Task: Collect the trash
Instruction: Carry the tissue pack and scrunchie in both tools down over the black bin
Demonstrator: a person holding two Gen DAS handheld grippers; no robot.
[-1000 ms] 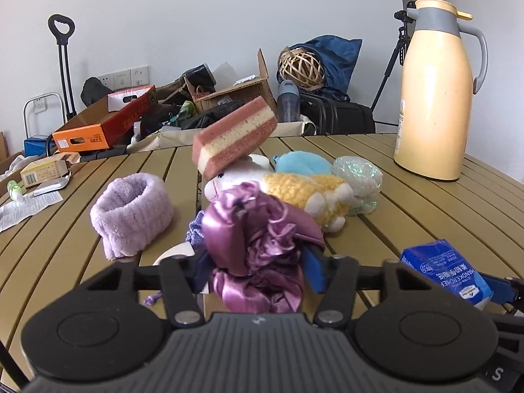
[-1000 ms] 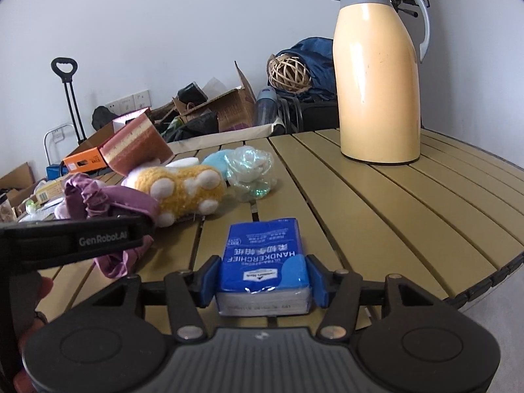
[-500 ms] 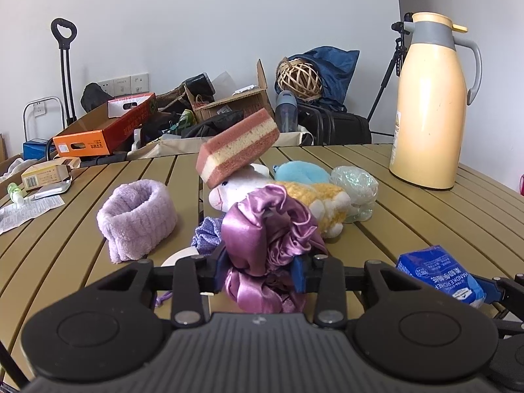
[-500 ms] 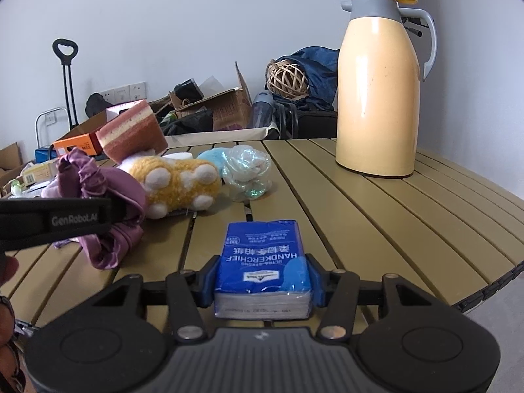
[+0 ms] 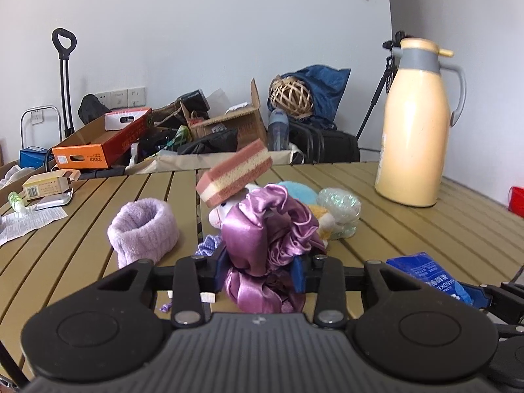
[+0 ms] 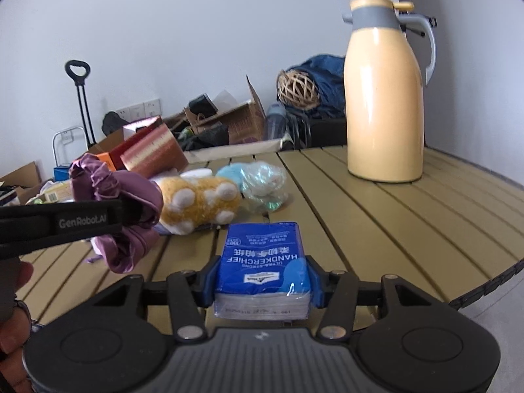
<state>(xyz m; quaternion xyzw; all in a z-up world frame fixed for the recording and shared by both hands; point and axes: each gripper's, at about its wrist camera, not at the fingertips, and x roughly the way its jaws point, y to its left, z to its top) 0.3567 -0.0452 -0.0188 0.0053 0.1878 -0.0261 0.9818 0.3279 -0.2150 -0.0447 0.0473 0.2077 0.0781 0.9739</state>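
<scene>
The left gripper (image 5: 260, 267) is closed tight on the purple satin scrunchie (image 5: 265, 235), lifted above the table (image 5: 409, 229). The right gripper (image 6: 262, 278) clamps the blue handkerchief pack (image 6: 263, 258) between its pads.

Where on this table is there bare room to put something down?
Bare slats lie between the thermos and the table's near right edge, and between the lavender headband and the paper leaflet. The middle is crowded: sponge, plush toy and crumpled plastic bunch together.
</scene>
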